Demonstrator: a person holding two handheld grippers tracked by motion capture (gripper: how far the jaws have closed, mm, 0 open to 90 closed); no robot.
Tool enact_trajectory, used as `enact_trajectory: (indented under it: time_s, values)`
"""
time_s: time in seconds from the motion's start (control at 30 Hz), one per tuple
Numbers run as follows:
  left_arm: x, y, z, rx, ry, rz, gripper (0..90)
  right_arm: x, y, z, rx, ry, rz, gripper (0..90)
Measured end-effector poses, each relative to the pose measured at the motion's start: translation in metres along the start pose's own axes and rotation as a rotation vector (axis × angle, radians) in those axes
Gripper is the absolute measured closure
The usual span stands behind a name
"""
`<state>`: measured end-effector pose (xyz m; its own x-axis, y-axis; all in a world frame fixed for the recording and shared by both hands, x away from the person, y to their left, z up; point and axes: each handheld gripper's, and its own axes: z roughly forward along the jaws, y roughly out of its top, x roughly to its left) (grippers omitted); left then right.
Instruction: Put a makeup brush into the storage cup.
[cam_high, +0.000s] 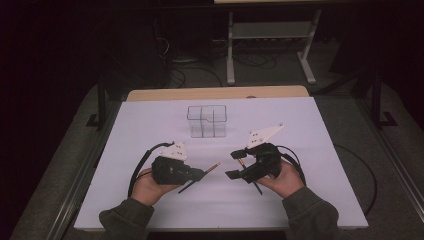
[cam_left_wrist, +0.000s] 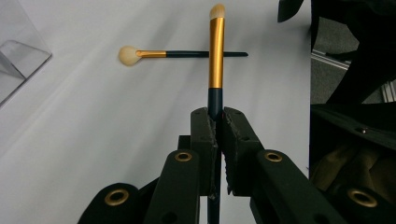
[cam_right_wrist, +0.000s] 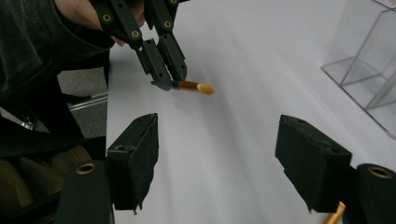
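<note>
While left claw (cam_left_wrist: 215, 122) clamps one brush (cam_left_wrist: 216, 56), second brush (cam_left_wrist: 177, 54) lies beyond, on table (cam_left_wrist: 116, 121)

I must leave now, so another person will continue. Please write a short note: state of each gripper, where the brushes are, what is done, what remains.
Left gripper: shut on the held brush, gripping its dark handle, bristles pointing away.
Right gripper: open, nothing between the jaws.
Second brush: lying flat on the white table.
Clear organizer: on the table beyond both grippers; looks empty.
Done: one brush picked up.
Left, probably: put the held brush in the organizer, then the second.
</note>
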<state>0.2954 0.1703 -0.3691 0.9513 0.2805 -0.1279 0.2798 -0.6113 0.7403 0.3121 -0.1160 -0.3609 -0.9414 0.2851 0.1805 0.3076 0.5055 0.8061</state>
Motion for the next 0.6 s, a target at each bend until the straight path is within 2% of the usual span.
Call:
enact_trajectory:
  time_s: [0.03,0.2,0.23,0.4,0.6]
  values:
    - [-0.001,0.000,0.001,-0.010,-0.003,-0.011,83.3,0.000,0.002,0.003,0.006,0.015,-0.001,30.4]
    - [-0.001,0.000,0.001,-0.006,-0.011,0.015,83.3,-0.001,0.003,0.009,0.015,0.038,-0.009,33.8]
    - [-0.001,0.000,0.002,-0.005,-0.013,0.014,83.3,-0.002,0.003,0.012,0.015,0.057,-0.012,36.5]
    - [-0.002,0.002,0.005,0.004,-0.023,0.025,83.3,-0.003,0.004,0.016,0.025,0.081,-0.003,41.6]
    - [-0.004,0.003,0.009,0.013,-0.038,0.039,83.3,-0.005,0.005,0.020,0.029,0.125,-0.014,53.6]
